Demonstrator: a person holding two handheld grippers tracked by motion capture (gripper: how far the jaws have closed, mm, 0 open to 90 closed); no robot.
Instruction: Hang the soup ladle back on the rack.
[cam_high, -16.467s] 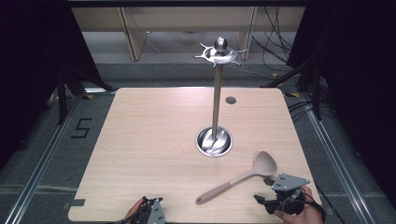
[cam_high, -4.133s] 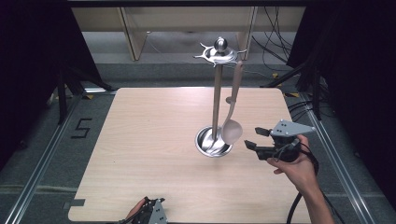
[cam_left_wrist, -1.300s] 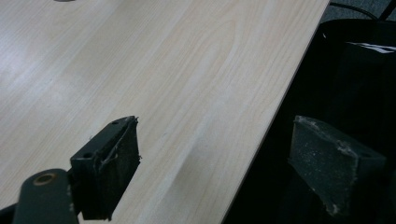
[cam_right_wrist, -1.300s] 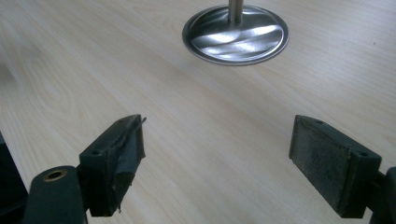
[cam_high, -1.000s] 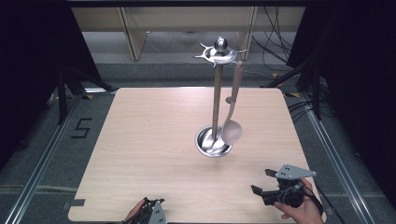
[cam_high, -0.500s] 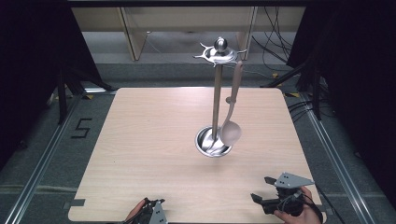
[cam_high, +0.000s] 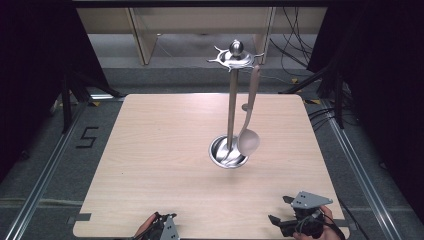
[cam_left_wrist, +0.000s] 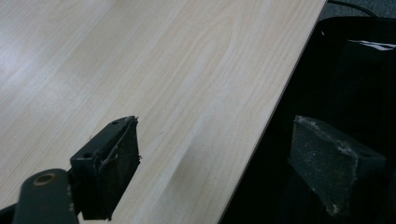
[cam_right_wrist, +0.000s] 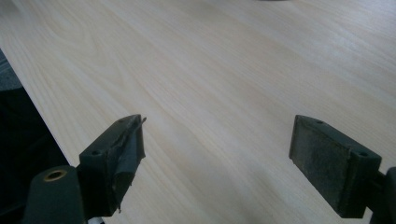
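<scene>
A steel utensil stand (cam_high: 232, 100) rises from a round base (cam_high: 227, 152) near the middle of the wooden table (cam_high: 160, 150). A grey ladle (cam_high: 248, 135) hangs by its handle from a hook at the stand's top, its bowl just right of the base. My right gripper (cam_high: 280, 212) sits low at the table's front right edge, open, with nothing between its jaws; in its own view my right gripper (cam_right_wrist: 217, 154) looks over bare wood. My left gripper (cam_high: 162, 227) rests at the front edge, left of centre. In its own view my left gripper (cam_left_wrist: 215, 158) is open and straddles the table's edge.
A small dark hole (cam_high: 245, 107) marks the table's far side behind the stand. Wooden shelving (cam_high: 200, 25) stands beyond the table, and cables (cam_high: 300, 45) trail on the floor at the back right. Dark curtains close both sides.
The ladle, once flat on the table, now hangs on the stand. In the last second my right gripper has drawn back to the front edge. The left has stayed put.
</scene>
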